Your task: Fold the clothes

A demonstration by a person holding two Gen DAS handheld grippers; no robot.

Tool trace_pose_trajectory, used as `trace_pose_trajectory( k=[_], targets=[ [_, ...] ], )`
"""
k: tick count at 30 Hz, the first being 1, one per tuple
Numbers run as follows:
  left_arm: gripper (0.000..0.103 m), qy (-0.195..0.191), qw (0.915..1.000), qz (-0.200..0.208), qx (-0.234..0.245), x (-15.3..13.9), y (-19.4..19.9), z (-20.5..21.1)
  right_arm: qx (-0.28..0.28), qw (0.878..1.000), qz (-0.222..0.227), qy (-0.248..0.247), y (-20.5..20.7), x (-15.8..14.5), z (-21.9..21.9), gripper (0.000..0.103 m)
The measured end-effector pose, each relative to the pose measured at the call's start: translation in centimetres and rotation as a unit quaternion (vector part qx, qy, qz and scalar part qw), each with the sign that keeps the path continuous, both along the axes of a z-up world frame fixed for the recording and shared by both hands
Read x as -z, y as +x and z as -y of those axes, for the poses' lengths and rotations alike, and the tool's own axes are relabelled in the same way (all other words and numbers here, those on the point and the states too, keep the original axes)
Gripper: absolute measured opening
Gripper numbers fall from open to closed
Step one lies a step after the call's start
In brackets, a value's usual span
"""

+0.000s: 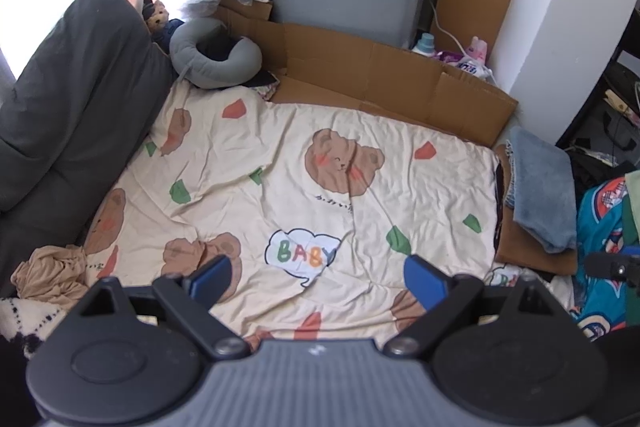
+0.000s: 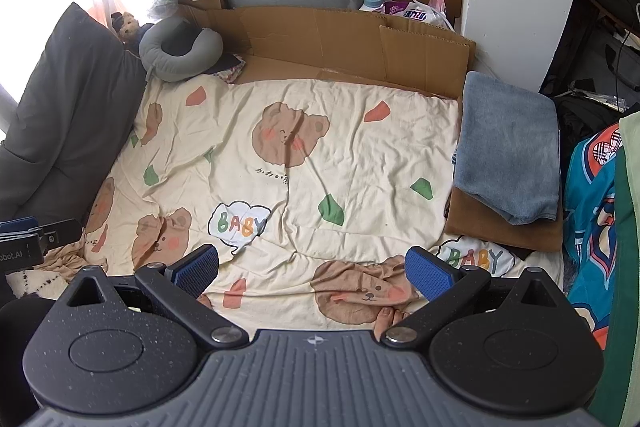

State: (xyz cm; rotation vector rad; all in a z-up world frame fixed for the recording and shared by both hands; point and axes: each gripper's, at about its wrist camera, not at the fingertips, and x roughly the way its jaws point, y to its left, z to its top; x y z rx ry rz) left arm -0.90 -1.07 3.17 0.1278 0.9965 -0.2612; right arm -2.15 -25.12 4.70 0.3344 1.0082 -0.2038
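I hold both grippers above the bed, tilted down toward the sheet with bears printed on it. My left gripper has its blue pads wide apart, and only the sheet shows between them. My right gripper is also spread wide and has hold of nothing; under it I see fingertips of a person resting on the sheet.

The clothes are at the edges of the bed. A folded blue-grey cloth lies on top of a folded brown one, at the right side of the sheet. Further right is a teal garment with an orange pattern, not folded. At the left, near my left gripper, a beige garment lies crumpled, and just beside it a white knitted piece with dark marks.

Behind the sheet there is flat cardboard, a grey neck pillow and a dark pillow along the left side.
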Motion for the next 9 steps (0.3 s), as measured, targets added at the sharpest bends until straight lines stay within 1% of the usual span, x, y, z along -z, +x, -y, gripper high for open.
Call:
trace_pose_trajectory(
  k=[9],
  targets=[
    [0.097, 0.002, 1.0, -0.001, -0.001, 0.02, 0.25, -0.19, 0.0, 1.0, -0.001, 0.0, 0.02, 0.0, 0.05, 0.102]
  ],
)
